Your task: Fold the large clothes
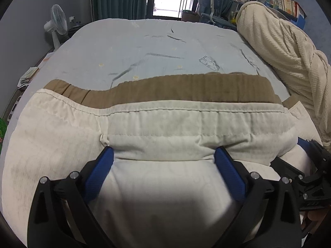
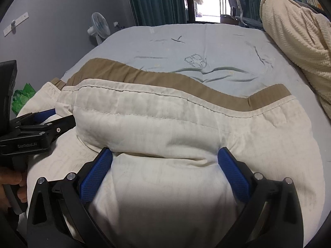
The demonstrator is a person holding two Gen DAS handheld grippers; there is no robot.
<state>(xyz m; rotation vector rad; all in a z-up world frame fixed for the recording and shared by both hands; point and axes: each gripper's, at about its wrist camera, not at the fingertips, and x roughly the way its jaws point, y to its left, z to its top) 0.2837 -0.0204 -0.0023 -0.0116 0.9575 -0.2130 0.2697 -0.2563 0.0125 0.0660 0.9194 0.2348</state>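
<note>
A large cream garment (image 1: 157,124) with a tan band (image 1: 186,88) along its far edge lies across the near part of the bed; it also fills the right wrist view (image 2: 165,124). My left gripper (image 1: 164,155) is open, its blue pads (image 1: 99,171) spread wide over a bunched fold of the cream cloth. My right gripper (image 2: 165,157) is open the same way, pads (image 2: 233,175) on either side of a raised fold. The left gripper also shows in the right wrist view (image 2: 47,119), and the right one at the left wrist view's right edge (image 1: 310,165).
The light blue bedsheet (image 1: 157,47) stretches beyond the garment. A cream knitted blanket (image 1: 285,47) is heaped along the bed's right side. A white fan (image 1: 56,24) stands left of the bed, a chair (image 1: 206,2) and curtains behind it.
</note>
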